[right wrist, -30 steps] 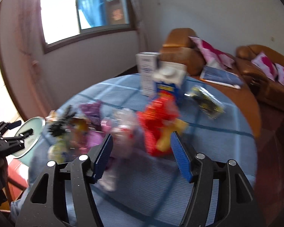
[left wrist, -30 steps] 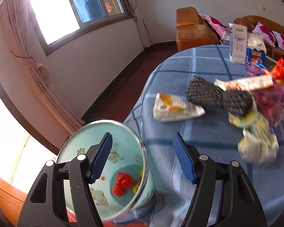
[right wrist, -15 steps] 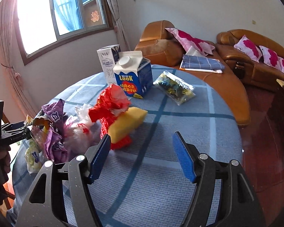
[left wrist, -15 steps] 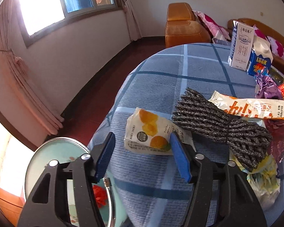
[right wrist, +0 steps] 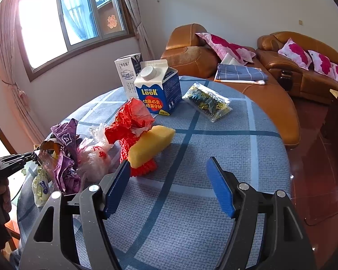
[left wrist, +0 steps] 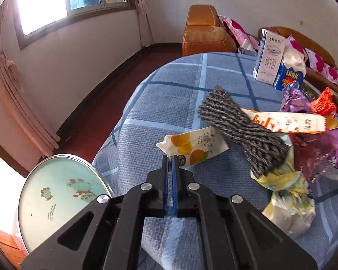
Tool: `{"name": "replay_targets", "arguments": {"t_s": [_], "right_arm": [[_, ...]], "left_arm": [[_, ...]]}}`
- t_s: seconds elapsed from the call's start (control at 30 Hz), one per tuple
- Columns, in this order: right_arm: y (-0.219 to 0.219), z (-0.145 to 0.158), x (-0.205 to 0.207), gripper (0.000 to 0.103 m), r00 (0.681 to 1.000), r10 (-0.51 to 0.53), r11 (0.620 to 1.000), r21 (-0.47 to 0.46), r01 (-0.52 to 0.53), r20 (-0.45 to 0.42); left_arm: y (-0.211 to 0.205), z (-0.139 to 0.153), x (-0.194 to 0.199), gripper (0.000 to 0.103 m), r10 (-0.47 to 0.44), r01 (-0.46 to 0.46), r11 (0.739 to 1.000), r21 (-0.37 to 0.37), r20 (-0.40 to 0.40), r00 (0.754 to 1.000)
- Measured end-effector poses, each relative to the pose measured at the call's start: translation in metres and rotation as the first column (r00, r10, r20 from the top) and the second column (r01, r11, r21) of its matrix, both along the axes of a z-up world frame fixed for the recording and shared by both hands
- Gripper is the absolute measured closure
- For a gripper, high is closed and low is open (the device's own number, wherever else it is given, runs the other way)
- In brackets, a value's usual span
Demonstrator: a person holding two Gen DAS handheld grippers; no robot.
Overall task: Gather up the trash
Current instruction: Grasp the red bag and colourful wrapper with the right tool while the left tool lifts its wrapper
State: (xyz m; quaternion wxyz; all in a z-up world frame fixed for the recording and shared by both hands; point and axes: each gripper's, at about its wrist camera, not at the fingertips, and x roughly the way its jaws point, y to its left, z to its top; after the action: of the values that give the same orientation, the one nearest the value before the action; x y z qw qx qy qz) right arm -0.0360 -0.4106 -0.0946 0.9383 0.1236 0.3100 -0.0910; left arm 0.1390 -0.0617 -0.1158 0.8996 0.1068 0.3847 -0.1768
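Note:
In the left wrist view my left gripper [left wrist: 169, 158] is shut on the near corner of a white snack wrapper with orange fruit print [left wrist: 193, 147], which lies on the blue checked tablecloth [left wrist: 169, 103]. A teal bin with frog pictures [left wrist: 56, 202] stands below the table edge at the lower left. In the right wrist view my right gripper [right wrist: 169, 175] is open and empty above the cloth, just right of a yellow sponge [right wrist: 151, 144] and red netting [right wrist: 130, 123]. The left gripper also shows at the far left there [right wrist: 33, 156].
A grey knitted bundle [left wrist: 243, 130], an orange-lettered wrapper [left wrist: 286, 122], purple wrappers [left wrist: 295, 100] and crumpled yellow bags [left wrist: 288, 198] pile up on the right. Two cartons [right wrist: 157, 90] and a dark snack packet [right wrist: 206, 101] stand farther back. Sofas [right wrist: 299, 67] lie behind.
My left gripper has moved forward over the table and closed on the fruit-print wrapper's corner. My right gripper has stayed open and shifted only slightly.

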Motion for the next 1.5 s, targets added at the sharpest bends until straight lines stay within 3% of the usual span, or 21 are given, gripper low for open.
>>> {"name": "replay_targets", "arguments": {"t_s": [0.27,0.53,1.03,1.3,1.37,1.43,1.5], "right_arm": [[-0.001,0.0,-0.002,0.033,1.0,-0.013,1.0,-0.001,0.013,0.003],[-0.001,0.001,-0.001,0.033,1.0,-0.013,1.0,0.001,0.013,0.007],[0.02,0.026,0.052,0.033,0.997,0.064,0.998,-0.027,-0.062,0.043],[0.009,0.023,0.075,0.037,0.999,0.033,0.998,0.062,-0.033,0.009],[0.013,0.015,0.084,0.045,0.998,0.057,0.996,0.07,-0.054,-0.039],[0.021,0.004,0.091,0.07,0.989,0.116,0.991,0.071,-0.11,-0.09],[0.029,0.0,0.089,0.081,0.985,0.152,0.988,0.054,-0.148,-0.086]], "left_arm": [[0.015,0.028,-0.029,0.103,0.005,-0.006,1.0,0.011,0.08,0.997],[0.026,0.05,-0.055,0.103,-0.023,0.025,1.0,-0.016,0.113,0.993],[0.032,0.048,-0.08,0.103,-0.043,0.046,0.999,-0.023,0.105,0.994],[0.036,0.044,-0.079,0.103,-0.042,0.045,0.998,-0.031,0.091,0.995],[0.035,0.042,-0.079,0.103,-0.045,0.048,0.998,-0.03,0.087,0.995],[0.034,0.042,-0.079,0.103,-0.047,0.05,0.998,-0.03,0.085,0.995],[0.036,0.043,-0.079,0.103,-0.046,0.048,0.998,-0.03,0.087,0.995]]}}
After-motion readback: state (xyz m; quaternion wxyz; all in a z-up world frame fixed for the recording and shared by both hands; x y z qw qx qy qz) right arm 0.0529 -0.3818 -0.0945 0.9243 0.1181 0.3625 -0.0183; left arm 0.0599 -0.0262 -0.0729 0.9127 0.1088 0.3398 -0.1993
